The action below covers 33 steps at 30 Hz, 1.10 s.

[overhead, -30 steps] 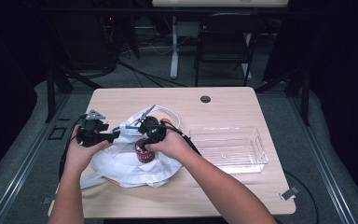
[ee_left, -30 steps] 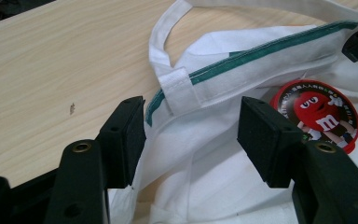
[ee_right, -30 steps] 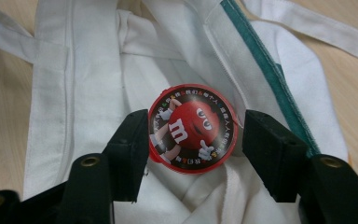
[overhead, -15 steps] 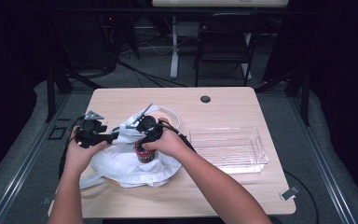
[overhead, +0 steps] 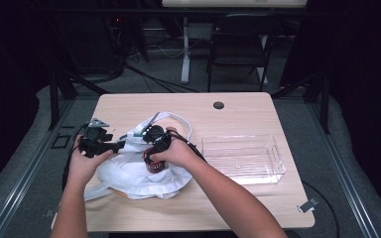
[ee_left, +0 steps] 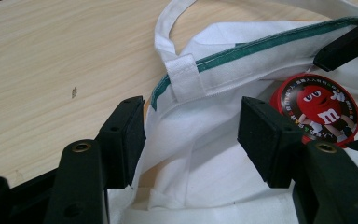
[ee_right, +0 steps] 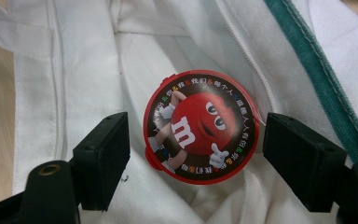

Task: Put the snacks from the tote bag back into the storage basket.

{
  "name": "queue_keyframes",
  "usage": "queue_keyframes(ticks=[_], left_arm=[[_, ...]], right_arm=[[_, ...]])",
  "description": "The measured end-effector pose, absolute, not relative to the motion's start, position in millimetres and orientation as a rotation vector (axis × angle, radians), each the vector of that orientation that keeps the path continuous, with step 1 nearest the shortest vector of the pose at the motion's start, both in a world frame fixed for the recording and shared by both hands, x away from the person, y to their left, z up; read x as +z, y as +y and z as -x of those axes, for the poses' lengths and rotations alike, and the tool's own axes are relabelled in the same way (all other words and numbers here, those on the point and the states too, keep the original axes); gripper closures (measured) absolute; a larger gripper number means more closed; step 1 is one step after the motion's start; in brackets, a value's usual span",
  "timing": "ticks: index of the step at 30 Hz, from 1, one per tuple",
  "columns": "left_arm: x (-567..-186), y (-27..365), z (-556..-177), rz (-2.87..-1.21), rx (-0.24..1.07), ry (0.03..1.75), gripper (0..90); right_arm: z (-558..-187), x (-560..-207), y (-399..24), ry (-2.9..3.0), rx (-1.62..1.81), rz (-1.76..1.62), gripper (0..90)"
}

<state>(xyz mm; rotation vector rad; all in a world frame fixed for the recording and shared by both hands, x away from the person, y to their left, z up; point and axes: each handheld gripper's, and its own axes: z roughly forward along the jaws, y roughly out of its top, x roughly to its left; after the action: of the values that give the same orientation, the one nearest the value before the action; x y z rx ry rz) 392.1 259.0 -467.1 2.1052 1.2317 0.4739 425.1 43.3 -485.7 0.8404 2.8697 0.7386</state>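
The red M&M's tin [ee_right: 201, 127] sits inside the white tote bag [overhead: 134, 171], w/ its round lid facing up. The right gripper [ee_right: 196, 161] has just been opening its jaws; in the right gripper view both pads stand apart from the tin on each side, so it is released, not grasped. I judge the placing step is done: the tin rests on the bag's cloth by itself.

The left gripper [ee_left: 191, 140] is at the bag's mouth near the green-edged rim [ee_left: 261, 46]. Its jaws are wide and the cloth lies between them, but the pads are not pressing it, so approx. a loose hold-open only.

Left to do, prob.: pull the right gripper out of the bag. The clear plastic tray [overhead: 243, 158] on the wooden table [overhead: 129, 106] is apart from the bag.
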Motion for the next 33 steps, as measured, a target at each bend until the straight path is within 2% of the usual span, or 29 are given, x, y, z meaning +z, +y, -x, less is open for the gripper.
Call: queue_keyframes(ticks=[26, 33], left_arm=[[-468.5, 258.9, -392.6, -2.117, 0.476, 1.233, 41.5], [-467.6, 260.6, -391.9, -2.122, 0.465, 1.235, 41.5]], right_arm=[[-427.6, -498.6, 49.2, 2.897, 0.688, -0.717, 22.1], [-428.5, -502.1, 49.6, 2.900, 0.665, -0.666, 24.5]])
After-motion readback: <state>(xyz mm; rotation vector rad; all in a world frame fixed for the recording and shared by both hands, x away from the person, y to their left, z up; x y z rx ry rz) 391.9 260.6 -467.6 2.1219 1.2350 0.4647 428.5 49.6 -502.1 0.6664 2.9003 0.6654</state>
